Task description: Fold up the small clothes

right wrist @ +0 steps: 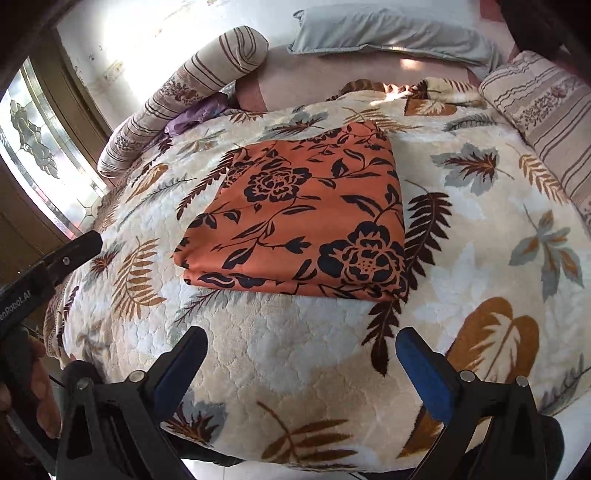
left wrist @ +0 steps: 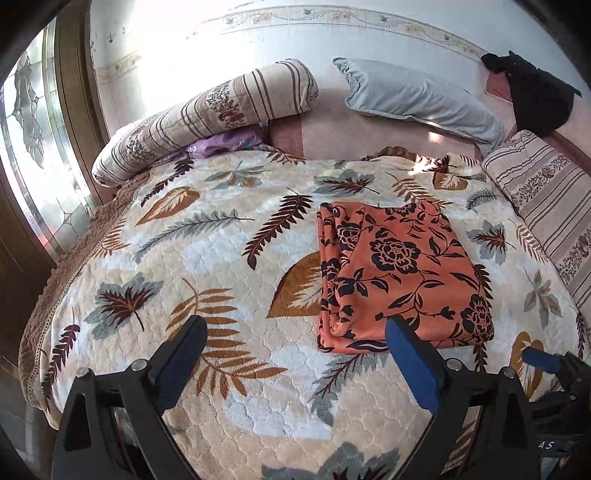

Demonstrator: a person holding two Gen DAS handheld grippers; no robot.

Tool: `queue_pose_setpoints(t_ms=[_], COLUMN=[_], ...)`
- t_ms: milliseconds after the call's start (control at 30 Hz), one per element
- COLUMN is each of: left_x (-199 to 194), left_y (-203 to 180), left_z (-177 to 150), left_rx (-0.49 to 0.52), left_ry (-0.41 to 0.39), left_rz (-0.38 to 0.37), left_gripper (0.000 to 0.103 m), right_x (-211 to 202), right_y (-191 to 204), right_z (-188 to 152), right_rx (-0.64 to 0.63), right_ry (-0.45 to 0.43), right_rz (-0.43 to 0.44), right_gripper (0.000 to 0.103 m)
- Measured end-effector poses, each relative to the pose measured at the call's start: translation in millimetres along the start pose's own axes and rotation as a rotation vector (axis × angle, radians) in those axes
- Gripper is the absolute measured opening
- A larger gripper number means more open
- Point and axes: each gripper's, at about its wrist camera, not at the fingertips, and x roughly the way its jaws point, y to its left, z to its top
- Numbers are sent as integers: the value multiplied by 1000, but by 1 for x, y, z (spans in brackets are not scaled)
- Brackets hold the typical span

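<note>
Folded garment [right wrist: 295, 218] on blanket [right wrist: 295, 369]; pillow [right wrist: 388, 33] behind; bolster [right wrist: 184, 92] left, cushion [right wrist: 546, 110] right; both grippers before garment.

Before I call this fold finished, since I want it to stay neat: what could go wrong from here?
1. The orange cloth lies folded on a soft, quilted blanket; a bump could make its layers slip.
2. The left gripper hangs open with one finger over the cloth's near edge and might snag it.
</note>
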Motion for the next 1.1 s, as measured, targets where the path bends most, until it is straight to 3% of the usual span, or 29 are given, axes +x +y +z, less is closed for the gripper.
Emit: queue_pose_setpoints(t_ms=[133,233,633,1100], left_x=[10,19,26,41], left_y=[-10,-17,-25,-30], left_z=[1,1,11,23], left_rx=[10,7,2,-22], left_ry=[29,72,67,72], left_rz=[-4,-20,-23,-81], left_gripper=[101,100,101,101], right_x=[-9,-14,-6,6], right_y=[1,-7,-14,-10], right_z=[10,19,31,38], right_rx=[-59,-48,-34,-59], right_ry=[-45,-71,-65,-44], right_rz=[-125,-171,-201,-222], right_gripper=[103,103,103,103])
